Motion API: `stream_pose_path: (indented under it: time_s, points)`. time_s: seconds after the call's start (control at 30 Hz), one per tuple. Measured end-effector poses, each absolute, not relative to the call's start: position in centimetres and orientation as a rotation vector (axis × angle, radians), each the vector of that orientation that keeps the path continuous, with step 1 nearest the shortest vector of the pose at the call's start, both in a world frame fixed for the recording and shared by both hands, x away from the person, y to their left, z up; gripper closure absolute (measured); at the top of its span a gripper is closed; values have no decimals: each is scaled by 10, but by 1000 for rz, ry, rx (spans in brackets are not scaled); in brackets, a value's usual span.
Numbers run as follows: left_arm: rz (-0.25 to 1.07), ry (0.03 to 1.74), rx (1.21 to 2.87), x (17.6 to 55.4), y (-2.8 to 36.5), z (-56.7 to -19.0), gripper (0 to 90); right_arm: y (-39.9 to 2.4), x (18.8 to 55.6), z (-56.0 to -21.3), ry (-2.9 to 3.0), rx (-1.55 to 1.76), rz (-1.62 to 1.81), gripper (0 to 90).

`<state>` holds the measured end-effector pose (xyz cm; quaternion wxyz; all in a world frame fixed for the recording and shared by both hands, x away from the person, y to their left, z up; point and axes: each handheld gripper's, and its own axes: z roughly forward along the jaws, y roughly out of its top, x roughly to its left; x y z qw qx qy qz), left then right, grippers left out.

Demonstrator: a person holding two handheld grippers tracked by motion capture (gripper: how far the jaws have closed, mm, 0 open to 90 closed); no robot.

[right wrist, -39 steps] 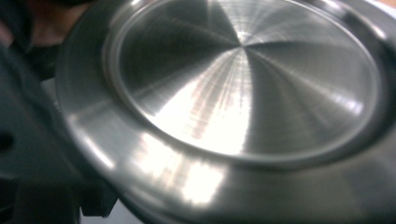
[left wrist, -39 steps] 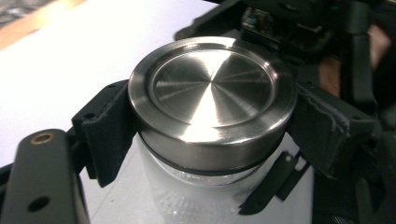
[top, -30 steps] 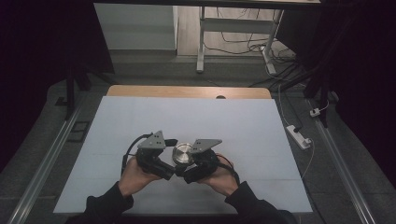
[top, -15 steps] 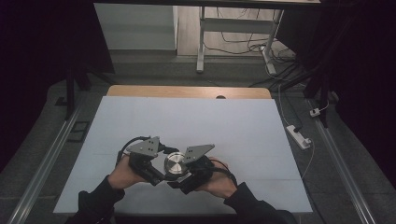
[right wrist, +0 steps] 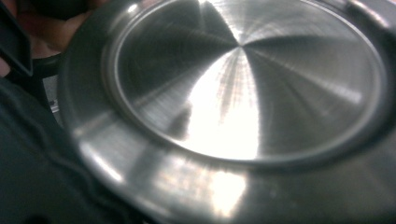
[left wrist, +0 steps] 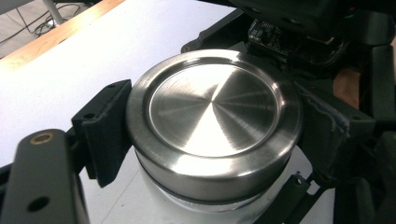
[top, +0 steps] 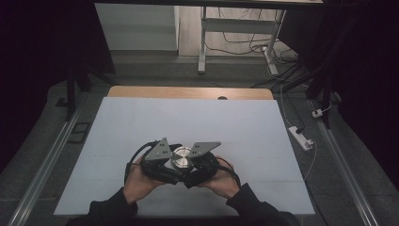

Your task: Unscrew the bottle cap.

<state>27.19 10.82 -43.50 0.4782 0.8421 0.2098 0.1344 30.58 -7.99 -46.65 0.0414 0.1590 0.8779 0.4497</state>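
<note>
While both hands met near the front edge of the white table (top: 141, 122), the left gripper (left wrist: 205, 140) squeezed a round steel lid (left wrist: 215, 116) on a clear jar (left wrist: 205, 203) between its jaws. Just beside it, the right gripper (top: 200, 167) touched the same lid, but I could not tell its jaw state. No writing or brand was readable on the brushed metal.

- No text, label, brand, number or sign can be read in any view you have.
- The brushed metal lid (left wrist: 212, 123) you hold carries only turning marks and glare, with no engraving.
- The small circuit board (left wrist: 271, 32) beyond the lid in your left gripper view may bear markings, but they are too small and blurred to read.
</note>
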Motion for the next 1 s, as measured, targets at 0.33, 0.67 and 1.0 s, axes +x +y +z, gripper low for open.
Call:
stream_pose_path:
  time_s: [0.33,0.67,1.0]
  points:
    - [53,251,2067,286,142,-421,142,-75,298,-461,2725,370,1466,140]
    - [53,140,2117,289,139,-428,185,-69,292,-462,2778,284,1442,140]
    - [310,573,2040,275,108,-433,189,-78,306,-464,2656,536,1399,140]
